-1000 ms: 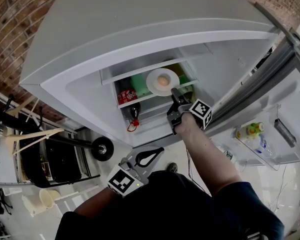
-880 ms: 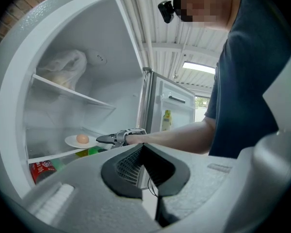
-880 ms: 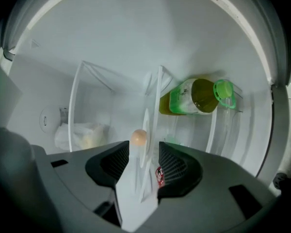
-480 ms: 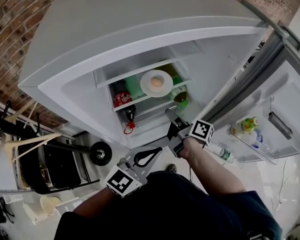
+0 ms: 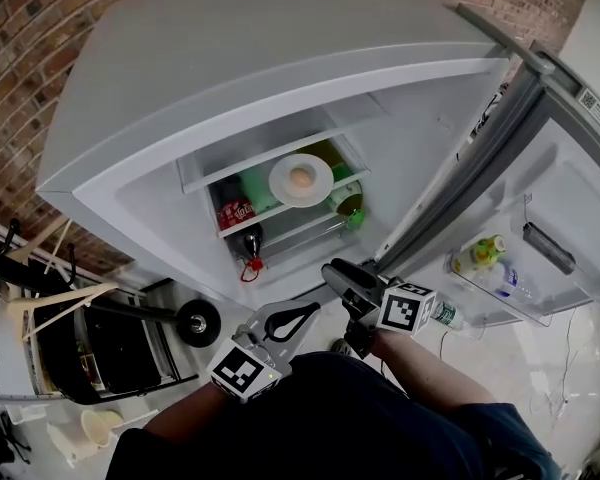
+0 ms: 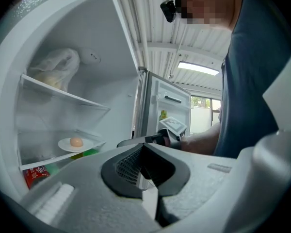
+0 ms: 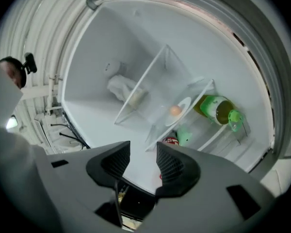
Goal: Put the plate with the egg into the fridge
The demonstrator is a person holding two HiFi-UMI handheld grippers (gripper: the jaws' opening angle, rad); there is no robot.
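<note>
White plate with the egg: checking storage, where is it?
Head view, centre: white plate sits on the fridge's glass shelf, green bottle right, red can lower left.

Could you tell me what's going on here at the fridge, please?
A person holding a gripper in each hand stands at the open fridge. The plate with the egg sits on a shelf inside, next to a green bottle. The right gripper is outside the fridge, jaws apart and empty. The left gripper is held low, jaws together, holding nothing.

Green btl (image 5: 346, 204) & red can (image 5: 234, 214), apart; brick wall (image 5: 20, 43) at left; blk wheel (image 5: 198, 321) lower left
</note>
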